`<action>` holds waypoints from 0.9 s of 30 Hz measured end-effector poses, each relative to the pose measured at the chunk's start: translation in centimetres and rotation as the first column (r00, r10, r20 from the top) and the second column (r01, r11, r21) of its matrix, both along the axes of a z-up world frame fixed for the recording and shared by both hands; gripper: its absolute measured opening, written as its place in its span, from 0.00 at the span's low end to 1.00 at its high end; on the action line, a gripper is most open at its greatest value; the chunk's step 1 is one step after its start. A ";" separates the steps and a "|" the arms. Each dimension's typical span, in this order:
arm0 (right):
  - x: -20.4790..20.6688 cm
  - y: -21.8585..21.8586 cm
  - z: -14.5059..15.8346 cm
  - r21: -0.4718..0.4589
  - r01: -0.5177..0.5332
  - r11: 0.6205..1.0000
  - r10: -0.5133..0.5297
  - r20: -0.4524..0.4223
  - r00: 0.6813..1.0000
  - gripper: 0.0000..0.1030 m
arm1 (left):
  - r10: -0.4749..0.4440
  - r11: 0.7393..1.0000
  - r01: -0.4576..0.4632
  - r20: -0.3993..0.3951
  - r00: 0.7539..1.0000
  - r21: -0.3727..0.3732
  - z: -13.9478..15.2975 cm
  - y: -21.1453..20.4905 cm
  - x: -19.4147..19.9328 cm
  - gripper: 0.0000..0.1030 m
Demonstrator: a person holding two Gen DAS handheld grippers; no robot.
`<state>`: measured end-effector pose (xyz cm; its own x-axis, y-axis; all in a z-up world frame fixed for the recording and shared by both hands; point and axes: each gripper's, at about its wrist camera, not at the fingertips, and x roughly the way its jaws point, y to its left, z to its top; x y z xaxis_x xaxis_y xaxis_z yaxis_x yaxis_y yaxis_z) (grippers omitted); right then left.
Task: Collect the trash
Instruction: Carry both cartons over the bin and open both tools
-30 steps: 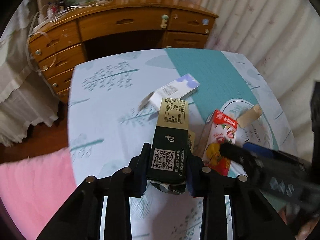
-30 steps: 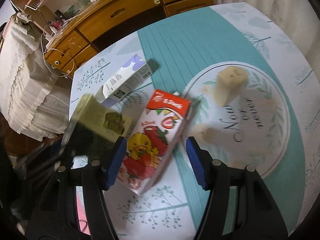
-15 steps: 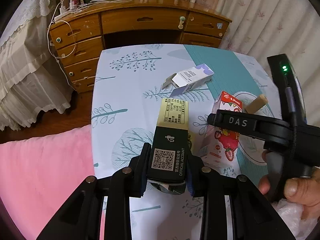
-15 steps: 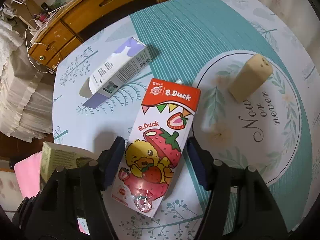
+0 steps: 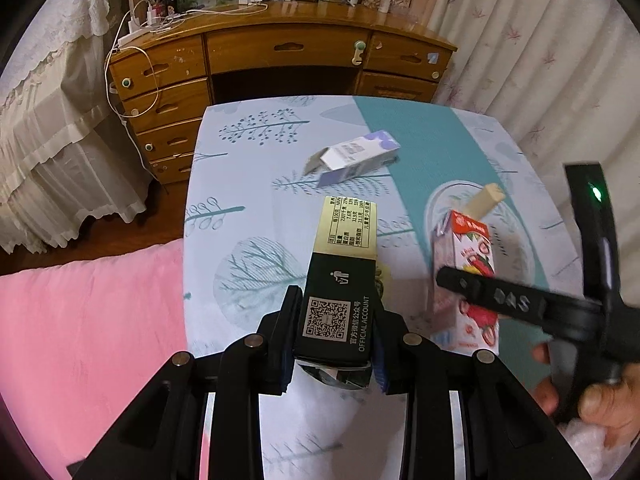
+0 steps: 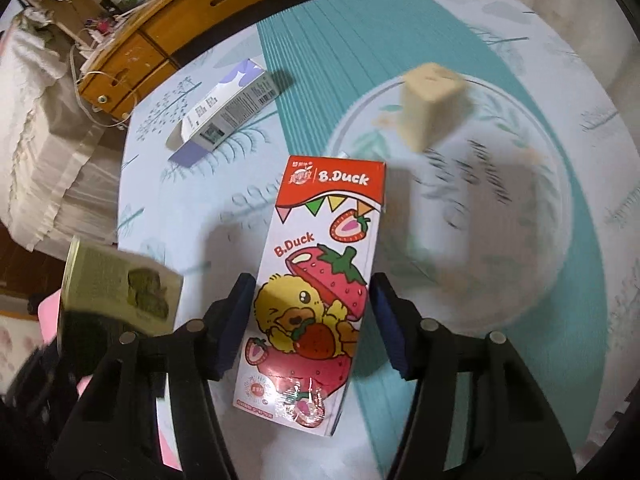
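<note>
The left claw (image 5: 334, 332) is clamped on a dark green and pale yellow rectangular carton (image 5: 340, 276), held above the bench (image 5: 256, 168) with its leaf-printed teal and white cloth. The right claw (image 6: 312, 320) stands wide open astride a red and white B.Duck strawberry drink carton (image 6: 320, 280) lying flat, apparently not touching it. A white and purple cardboard box (image 6: 224, 110) and a blurred beige block (image 6: 430, 100) lie farther off.

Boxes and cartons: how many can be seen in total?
4: dark carton in left hand-held gripper; strawberry carton between right gripper's fingers; purple-white box and beige box on table.
</note>
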<state>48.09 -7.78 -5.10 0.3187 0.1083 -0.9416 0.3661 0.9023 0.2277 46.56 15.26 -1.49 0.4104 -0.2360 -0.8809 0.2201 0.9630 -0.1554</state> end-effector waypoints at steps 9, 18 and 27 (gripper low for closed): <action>-10.9 -4.5 6.1 0.110 -0.070 0.991 0.056 0.127 0.990 0.54 | 0.038 0.999 -0.038 0.053 0.998 0.016 5.2 -4.6 -9.3 0.29; -24.4 -10.4 12.0 0.190 -0.210 0.959 0.148 0.296 0.944 0.54 | 0.139 0.990 -0.136 0.098 0.986 -0.033 9.5 -11.4 -24.7 0.29; -39.2 -15.7 14.7 0.200 -0.294 0.935 0.220 0.324 0.920 0.54 | 0.164 0.985 -0.161 0.060 0.985 -0.059 10.9 -17.5 -39.7 0.29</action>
<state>8.88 -23.47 9.58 0.5052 0.4343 -0.7458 0.0123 0.8604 0.5094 6.85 -2.22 9.39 0.5027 -0.2078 -0.8391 0.0726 0.9774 -0.1986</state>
